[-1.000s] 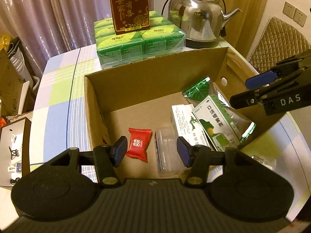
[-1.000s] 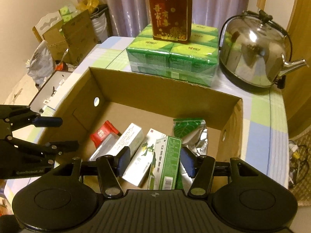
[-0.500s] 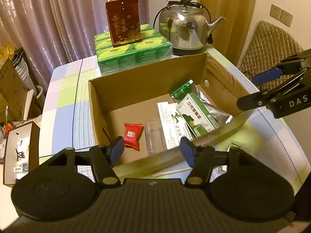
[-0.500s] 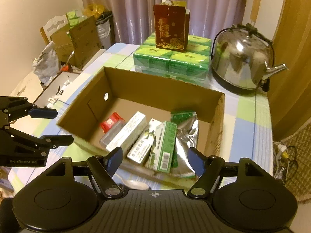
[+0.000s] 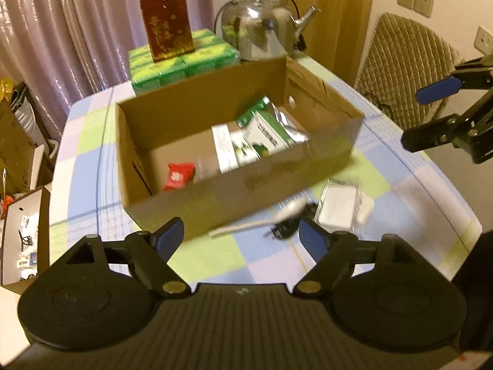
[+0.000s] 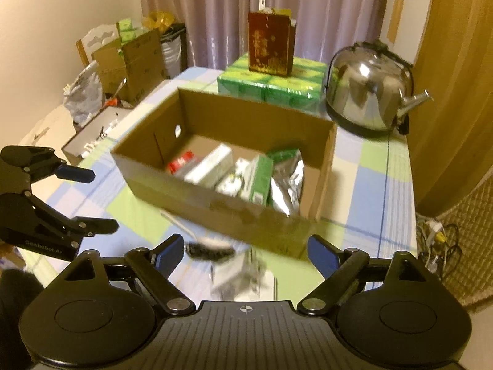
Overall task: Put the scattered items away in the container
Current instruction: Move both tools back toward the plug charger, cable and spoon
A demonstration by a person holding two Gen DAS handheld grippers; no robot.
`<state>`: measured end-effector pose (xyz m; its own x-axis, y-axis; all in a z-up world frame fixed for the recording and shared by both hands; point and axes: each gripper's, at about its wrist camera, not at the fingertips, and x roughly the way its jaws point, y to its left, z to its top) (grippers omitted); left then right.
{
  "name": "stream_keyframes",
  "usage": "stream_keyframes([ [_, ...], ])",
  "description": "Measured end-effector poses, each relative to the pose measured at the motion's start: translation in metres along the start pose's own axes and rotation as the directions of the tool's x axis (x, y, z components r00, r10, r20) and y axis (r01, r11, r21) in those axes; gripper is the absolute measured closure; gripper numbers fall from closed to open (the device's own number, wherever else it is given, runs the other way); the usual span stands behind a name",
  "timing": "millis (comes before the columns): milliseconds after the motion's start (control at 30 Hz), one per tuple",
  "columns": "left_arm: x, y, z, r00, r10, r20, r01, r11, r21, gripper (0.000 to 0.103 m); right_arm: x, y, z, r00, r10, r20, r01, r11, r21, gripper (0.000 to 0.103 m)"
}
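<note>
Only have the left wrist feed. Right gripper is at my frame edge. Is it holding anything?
Observer: No. The right wrist view shows the right gripper open with nothing between its fingers. A clear packet lies on the table under the gap.
Operator: Is there a hole in the box's left wall? That face is too oblique for me.
Observer: Yes, there is a round hole high on the inner left wall of the cardboard box.
</note>
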<state>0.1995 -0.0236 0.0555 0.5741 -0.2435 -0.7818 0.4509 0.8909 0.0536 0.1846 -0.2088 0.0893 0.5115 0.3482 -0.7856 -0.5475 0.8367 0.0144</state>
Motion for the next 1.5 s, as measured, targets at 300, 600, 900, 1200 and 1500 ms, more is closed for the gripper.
stream_keyframes([
  [300,0.012,-0.020,-0.039,0.999,-0.025,-0.043,0.025,1.000,0.007,0.022,0.019,-0.016,-0.072,0.996,0.024,-0.091,-0.015,0.995,0.098,0.011],
  [600,0.023,-0.040,-0.062,0.995,-0.074,-0.065,0.074,0.997,-0.001,0.022,0.034,-0.026,-0.120,0.990,0.042,-0.133,-0.019,0.986,0.168,0.011],
  [900,0.039,-0.061,-0.071,0.989,-0.109,-0.097,0.108,0.994,-0.016,0.021,0.039,-0.030,-0.141,0.987,0.059,-0.147,-0.027,0.977,0.212,0.011],
  [1200,0.052,-0.073,-0.080,0.983,-0.128,-0.134,0.126,0.992,-0.027,0.020,0.047,-0.034,-0.149,0.985,0.079,-0.151,-0.038,0.967,0.253,0.010],
  [1500,0.062,-0.073,-0.084,0.980,-0.126,-0.153,0.125,0.992,-0.013,0.019,0.051,-0.036,-0.149,0.988,0.087,-0.130,-0.049,0.961,0.273,0.010],
])
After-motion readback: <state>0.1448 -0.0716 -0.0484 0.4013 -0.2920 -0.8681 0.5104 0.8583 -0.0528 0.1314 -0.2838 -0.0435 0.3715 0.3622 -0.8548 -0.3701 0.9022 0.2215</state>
